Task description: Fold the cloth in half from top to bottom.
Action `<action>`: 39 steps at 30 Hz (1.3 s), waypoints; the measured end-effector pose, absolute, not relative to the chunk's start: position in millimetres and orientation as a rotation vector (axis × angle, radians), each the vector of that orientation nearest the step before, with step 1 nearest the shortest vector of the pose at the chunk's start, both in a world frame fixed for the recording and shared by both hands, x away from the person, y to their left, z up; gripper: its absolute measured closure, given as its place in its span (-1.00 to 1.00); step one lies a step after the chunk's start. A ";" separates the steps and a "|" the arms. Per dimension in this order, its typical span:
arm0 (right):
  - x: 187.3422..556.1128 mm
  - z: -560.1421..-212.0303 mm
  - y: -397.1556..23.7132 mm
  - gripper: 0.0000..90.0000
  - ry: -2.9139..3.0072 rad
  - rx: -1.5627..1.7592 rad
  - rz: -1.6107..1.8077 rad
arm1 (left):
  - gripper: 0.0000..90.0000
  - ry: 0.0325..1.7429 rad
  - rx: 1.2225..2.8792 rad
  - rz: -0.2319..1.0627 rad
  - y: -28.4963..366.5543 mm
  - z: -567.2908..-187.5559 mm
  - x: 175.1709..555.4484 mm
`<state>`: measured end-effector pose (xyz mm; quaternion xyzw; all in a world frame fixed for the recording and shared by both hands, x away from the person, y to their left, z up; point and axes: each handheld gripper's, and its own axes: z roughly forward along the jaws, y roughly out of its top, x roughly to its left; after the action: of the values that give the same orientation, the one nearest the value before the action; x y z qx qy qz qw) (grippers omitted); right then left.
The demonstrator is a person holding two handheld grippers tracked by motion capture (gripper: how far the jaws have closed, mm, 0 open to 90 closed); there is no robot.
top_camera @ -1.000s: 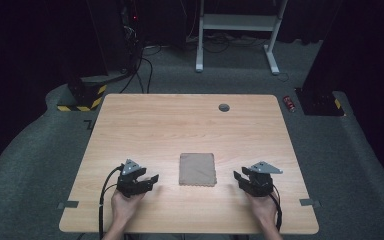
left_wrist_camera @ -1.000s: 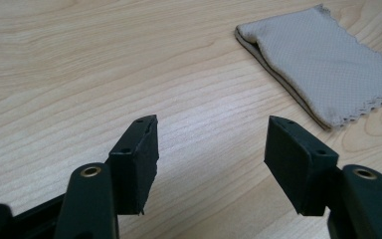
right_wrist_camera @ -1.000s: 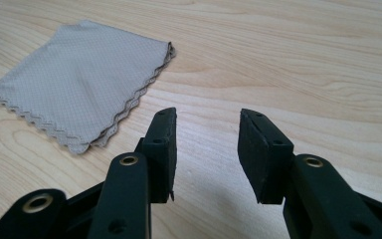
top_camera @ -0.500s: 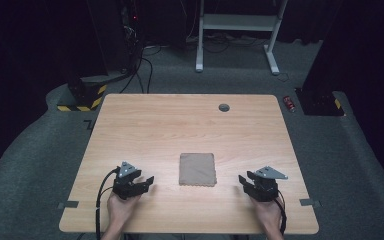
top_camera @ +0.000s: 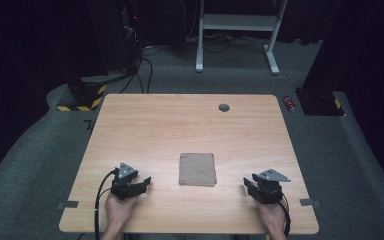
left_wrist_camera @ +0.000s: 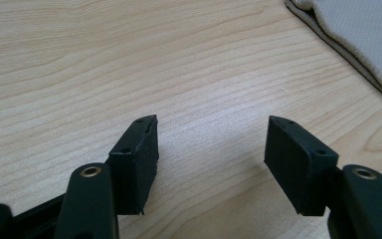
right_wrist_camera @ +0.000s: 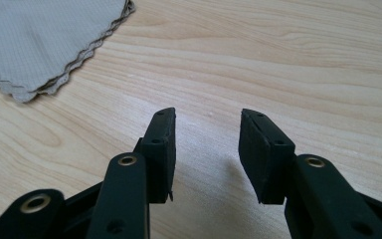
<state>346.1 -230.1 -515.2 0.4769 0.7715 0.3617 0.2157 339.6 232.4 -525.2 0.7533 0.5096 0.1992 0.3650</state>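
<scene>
A folded grey-brown cloth (top_camera: 197, 169) lies flat near the middle front of the wooden table (top_camera: 180, 125). My left gripper (top_camera: 139, 184) rests low on the table to the cloth's left, jaws open with bare wood between them. The cloth's edge (left_wrist_camera: 358, 35) sits at the upper right of the left gripper view, well beyond the left gripper (left_wrist_camera: 211, 144). My right gripper (top_camera: 250, 184) sits to the cloth's right, also open and holding nothing. In the right gripper view the right gripper (right_wrist_camera: 206, 144) is over bare wood, and the cloth's layered, scalloped corner (right_wrist_camera: 45, 45) lies at the upper left.
A small dark round grommet (top_camera: 224, 107) is set in the table's far side. Tape tabs (top_camera: 68, 204) mark the table's front corners. Beyond the table, on grey carpet, stand a white desk frame (top_camera: 240, 30), dark equipment with cables (top_camera: 130, 55) and a small red object (top_camera: 290, 103).
Both grippers have drawn back toward the table's front edge and slightly outward, away from the cloth. The cloth has not moved.
</scene>
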 end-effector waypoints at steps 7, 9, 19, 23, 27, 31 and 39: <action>346.3 -518.8 -230.4 0.29 2.143 1.304 0.946 | -0.15 1.316 1.946 0.547 233.4 -525.8 339.3; 346.2 -520.1 -230.5 0.28 2.145 1.310 0.935 | -0.15 1.309 1.954 0.558 232.8 -526.2 338.9; 346.7 -522.3 -233.0 0.22 2.146 1.312 0.920 | -0.19 1.294 1.976 0.593 229.1 -527.4 337.2; 347.5 -522.4 -233.5 0.14 2.148 1.310 0.920 | -0.26 1.288 1.980 0.591 228.7 -527.9 337.8; 349.1 -522.6 -235.1 -0.05 2.158 1.341 0.934 | -0.32 1.286 1.984 0.587 228.0 -527.9 337.9; 349.4 -522.7 -235.0 -0.08 2.158 1.338 0.930 | -0.33 1.284 1.982 0.586 228.0 -528.1 338.0; 349.4 -522.8 -234.9 -0.08 2.156 1.341 0.929 | -0.36 1.281 1.986 0.580 227.7 -528.2 337.9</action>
<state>349.4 -234.9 -522.8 0.4841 0.7785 0.3353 0.2172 337.9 227.7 -528.2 0.7656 0.4936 0.2237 0.3467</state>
